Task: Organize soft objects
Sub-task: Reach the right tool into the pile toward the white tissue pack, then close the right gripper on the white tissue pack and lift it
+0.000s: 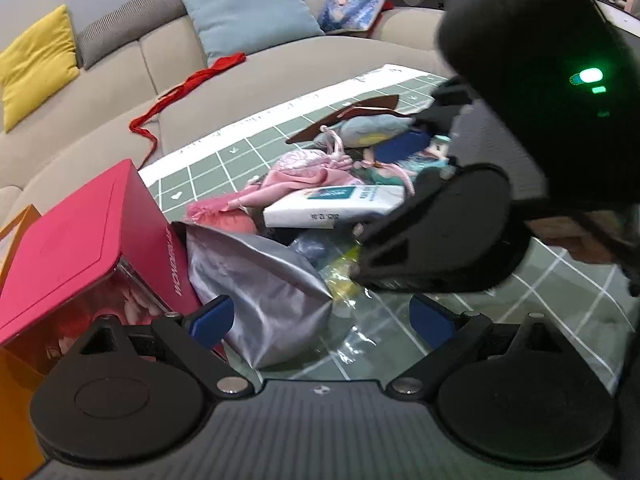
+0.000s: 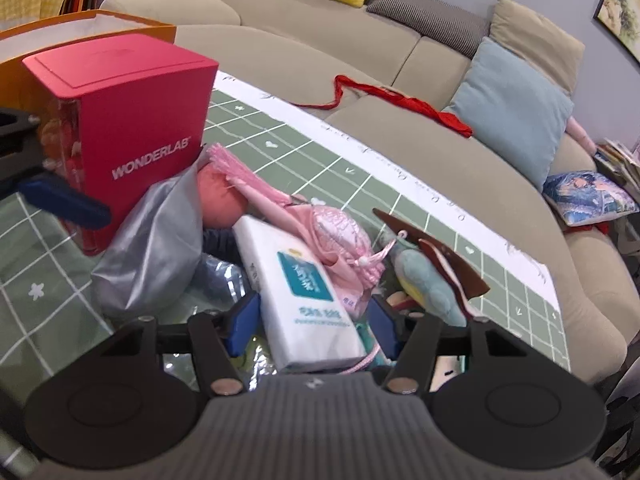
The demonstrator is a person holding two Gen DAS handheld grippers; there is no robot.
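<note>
The right gripper (image 2: 312,322), low in its own view, has its blue pads on either side of the white tissue pack (image 2: 304,292); whether they press on it cannot be told. The left gripper (image 1: 322,318) stands apart at lower centre, a silver pouch (image 1: 260,284) and clear wrapping between its pads, untouched. Above lies the heap of soft things: a pink drawstring bag (image 2: 340,232) and a blue plush bird (image 2: 430,284). At upper left of the right view stands the red WONDERLAB box (image 2: 132,120), lid shut, its clear side showing reddish contents; behind it an orange box (image 2: 80,24), contents hidden.
</note>
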